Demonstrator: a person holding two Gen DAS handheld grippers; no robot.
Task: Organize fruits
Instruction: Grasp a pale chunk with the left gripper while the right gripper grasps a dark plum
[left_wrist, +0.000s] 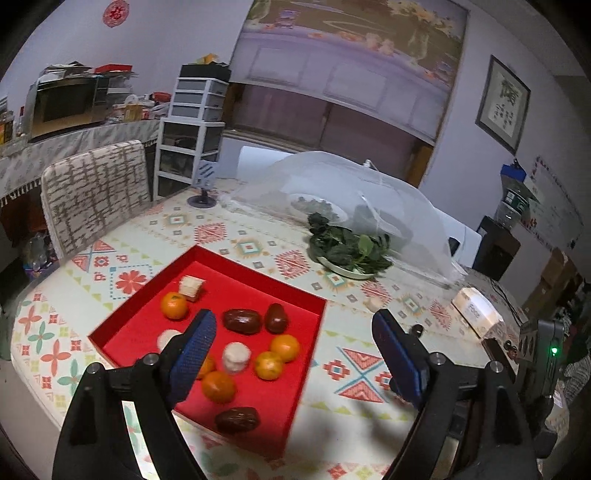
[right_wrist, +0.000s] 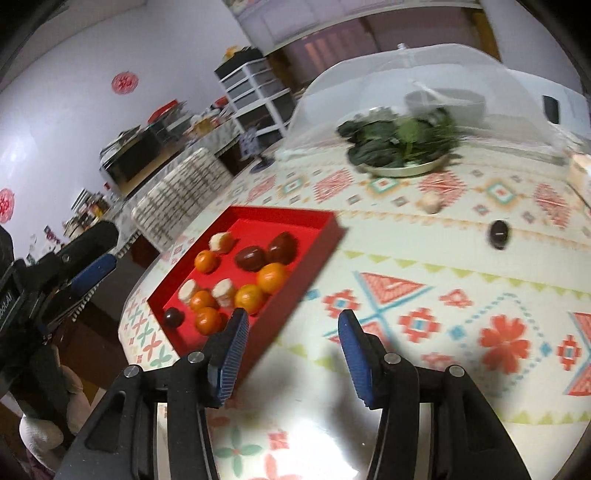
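A red tray (left_wrist: 258, 260) (right_wrist: 314, 236) lies on the patterned table. It holds several oranges (left_wrist: 173, 305) (right_wrist: 272, 277), dark red dates (left_wrist: 242, 320) (right_wrist: 250, 257) and pale banana pieces (left_wrist: 235, 356) (right_wrist: 224, 291). Outside the tray, a dark date (right_wrist: 498, 232) and a pale piece (right_wrist: 430, 202) lie on the table; the pale piece also shows in the left wrist view (left_wrist: 374, 303). My left gripper (left_wrist: 293, 332) is open and empty above the tray's right part. My right gripper (right_wrist: 291, 332) is open and empty over the tray's near right edge. The left gripper shows at the left of the right wrist view (right_wrist: 92, 269).
A plate of green leaves (left_wrist: 347, 251) (right_wrist: 402, 147) stands beyond the tray. A mesh food cover (left_wrist: 351, 192) (right_wrist: 424, 74) stands behind it. A white box (left_wrist: 478, 312) lies at the right. A chair (left_wrist: 96, 192) stands at the table's left side.
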